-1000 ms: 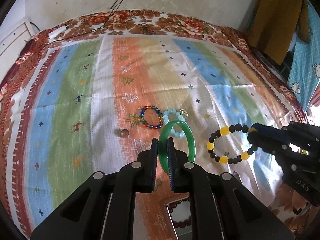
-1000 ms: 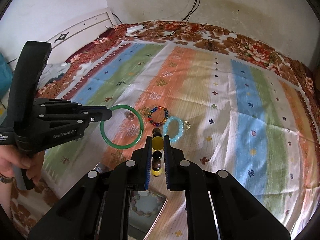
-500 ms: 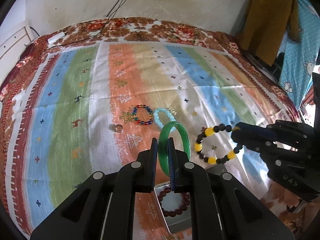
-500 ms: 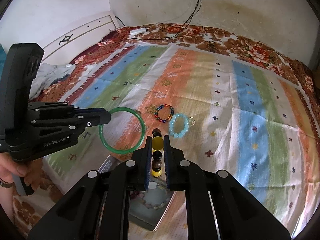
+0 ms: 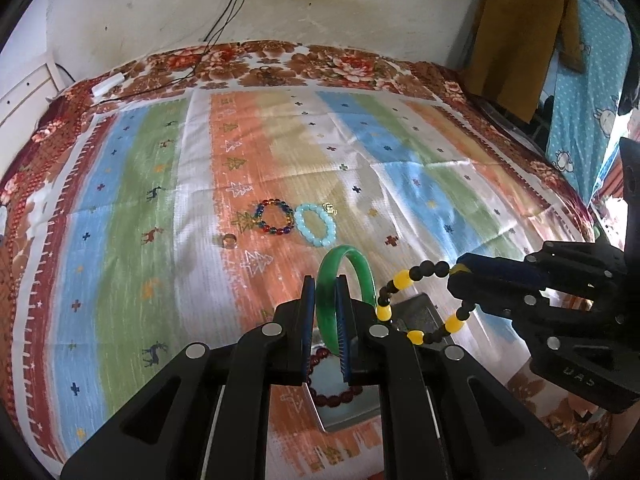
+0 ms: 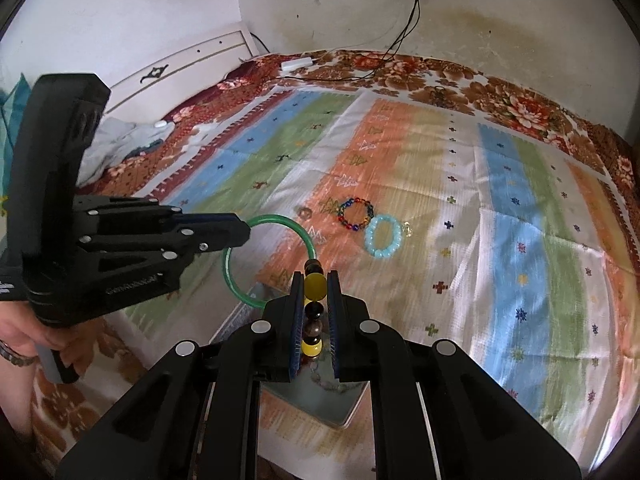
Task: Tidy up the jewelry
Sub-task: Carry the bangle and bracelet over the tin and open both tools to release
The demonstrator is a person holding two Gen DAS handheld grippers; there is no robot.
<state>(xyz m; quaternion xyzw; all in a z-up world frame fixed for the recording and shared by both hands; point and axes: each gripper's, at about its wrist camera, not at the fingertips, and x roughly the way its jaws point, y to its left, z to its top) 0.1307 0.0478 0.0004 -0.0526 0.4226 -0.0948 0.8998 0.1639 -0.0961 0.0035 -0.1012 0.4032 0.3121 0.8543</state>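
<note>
Jewelry is partly sorted: 2 pieces are in the air, at least 2 already lie in the tray (image 5: pixel 430 312), and 3 are left on the bedspread (image 5: pixel 120 208). The left gripper (image 5: pixel 326 300) is clamped on the rim of a green bangle (image 5: pixel 362 268), holding it upright above the near edge of the bed. The right gripper (image 6: pixel 316 304) is clenched on a black-and-yellow bead bracelet (image 5: pixel 400 280), which hangs as a loop just beside the bangle; in the left view the 2 rings overlap, though I cannot tell if they touch. Both hang over the metal tray, which sits at the near edge of the bedspread under the grippers. Inside it a dark red bead bracelet (image 5: pixel 332 388) shows in the left view, and a paler beaded string (image 6: pixel 324 380) shows in the right view, so that much looks done. Left to do, as I judge it: set the bangle and the bead bracelet down into the tray, then fetch the rest. Farther out on the orange stripe lie a multicolour bracelet (image 5: pixel 275 218) and a pale blue bracelet (image 5: pixel 316 225), just beside each other, with a small ring (image 5: pixel 229 241) lying near them on their left. By this count the job is near its middle.
</note>
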